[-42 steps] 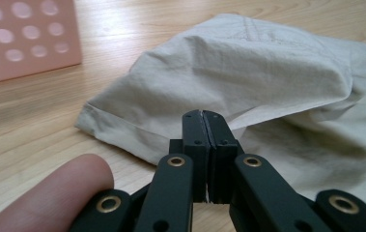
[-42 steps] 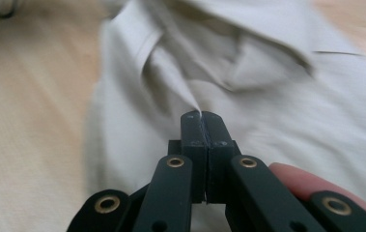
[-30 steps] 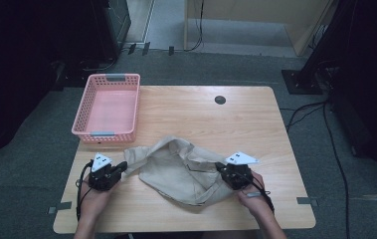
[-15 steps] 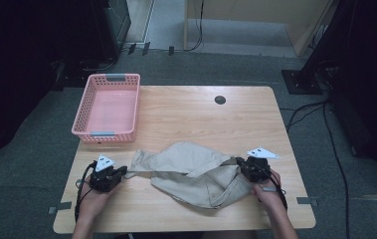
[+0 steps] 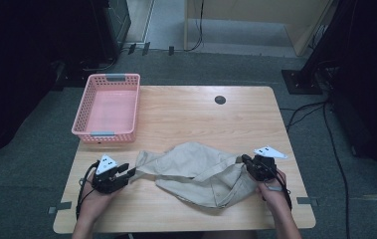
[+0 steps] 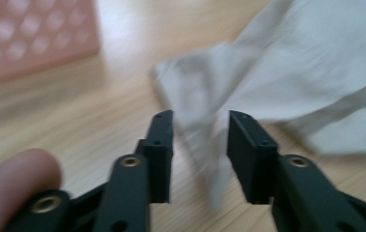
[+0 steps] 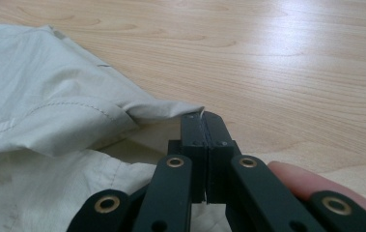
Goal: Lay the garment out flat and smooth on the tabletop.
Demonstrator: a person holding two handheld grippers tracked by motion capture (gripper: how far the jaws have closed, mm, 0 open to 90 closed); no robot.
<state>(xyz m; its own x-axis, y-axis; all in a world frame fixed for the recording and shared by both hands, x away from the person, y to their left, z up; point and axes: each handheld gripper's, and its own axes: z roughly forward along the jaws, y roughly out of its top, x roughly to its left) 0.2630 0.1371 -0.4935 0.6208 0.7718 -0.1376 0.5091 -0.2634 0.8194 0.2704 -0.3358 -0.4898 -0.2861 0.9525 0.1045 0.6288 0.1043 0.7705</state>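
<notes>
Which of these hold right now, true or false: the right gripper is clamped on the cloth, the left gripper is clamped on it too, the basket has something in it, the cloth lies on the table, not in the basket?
1. The right gripper is shut on an edge of the beige cloth. True.
2. The left gripper is clamped on the cloth. False: its jaws have just been opening and stand apart, a cloth corner between them unpressed.
3. The pink basket holds something. False: it is empty.
4. The cloth lies on the table, outside the basket. True.
</notes>
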